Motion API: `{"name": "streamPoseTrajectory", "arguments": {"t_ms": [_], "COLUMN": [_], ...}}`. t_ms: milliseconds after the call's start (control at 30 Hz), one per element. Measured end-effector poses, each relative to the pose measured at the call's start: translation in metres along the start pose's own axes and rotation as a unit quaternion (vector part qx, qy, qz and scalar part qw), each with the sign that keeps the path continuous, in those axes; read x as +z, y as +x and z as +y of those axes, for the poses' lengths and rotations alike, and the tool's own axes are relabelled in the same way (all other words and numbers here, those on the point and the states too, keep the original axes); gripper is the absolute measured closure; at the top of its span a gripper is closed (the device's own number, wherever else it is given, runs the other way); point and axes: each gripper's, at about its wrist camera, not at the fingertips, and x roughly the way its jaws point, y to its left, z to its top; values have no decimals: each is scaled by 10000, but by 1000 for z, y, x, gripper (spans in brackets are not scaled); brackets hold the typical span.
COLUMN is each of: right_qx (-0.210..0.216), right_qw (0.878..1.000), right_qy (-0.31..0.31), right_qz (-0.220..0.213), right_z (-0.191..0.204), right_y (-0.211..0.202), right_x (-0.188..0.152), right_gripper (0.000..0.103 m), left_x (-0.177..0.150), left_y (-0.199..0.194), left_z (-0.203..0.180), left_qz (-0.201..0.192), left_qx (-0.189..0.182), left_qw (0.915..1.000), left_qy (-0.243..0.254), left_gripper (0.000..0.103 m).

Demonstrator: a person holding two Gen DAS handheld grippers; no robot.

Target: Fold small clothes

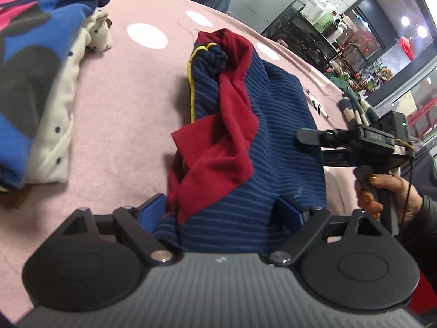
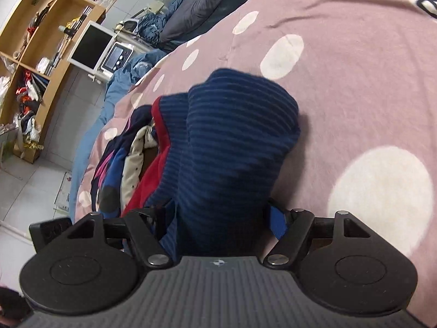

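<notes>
Navy striped garment point(image 1: 273, 101) between wide left jaws, bunched within right jaws, grip unclear, pink bedspread point(image 1: 123, 95)

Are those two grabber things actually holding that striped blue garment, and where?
Striped navy garment lies between both grippers' fingers at its near edge; whether left gripper or right gripper actually clamps it cannot be told.

Even indoor light, soft shadows under garment point(image 2: 235, 147), strong fisheye warp at edges, bkgd lamps point(image 1: 405, 21) glaring, slight blur

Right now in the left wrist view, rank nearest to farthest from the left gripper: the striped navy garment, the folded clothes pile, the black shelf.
1. Striped navy garment, between the jaws.
2. Folded clothes pile, to the left on the bed.
3. Black shelf, beyond the bed, upper right.
</notes>
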Motion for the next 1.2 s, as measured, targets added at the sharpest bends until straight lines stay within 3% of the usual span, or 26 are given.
{"name": "streamPoseTrajectory", "arguments": {"t_ms": [233, 300, 433, 533, 967, 1200], "right_qx": [-9, -84, -134, -131, -548, -578], "right_qw": [9999, 9999, 9998, 9998, 9963, 9920], "right_qy": [106, 91, 116, 74, -382, -785], "right_qz": [-22, -58, -96, -140, -548, -808], "right_z": [2, 2, -7, -10, 13, 33], "right_y": [15, 15, 10, 4, -5, -27], "right_x": [12, 11, 8, 5, -3, 0], "right_gripper": [0, 0, 31, 38, 50, 53], "left_x": [4, 7, 13, 18, 30, 33], "left_y": [11, 13, 19, 21, 25, 17], "left_z": [7, -2, -23, -30, -81, -103], "left_qz": [100, 174, 351, 471, 545, 468], "left_qx": [-323, -111, 409, 632, 1471, 1381], "left_qw": [9989, 9997, 9985, 9969, 9853, 9859], "left_qy": [-313, -162, 94, -71, 676, 821], "left_gripper": [37, 42, 46, 50, 68, 72]}}
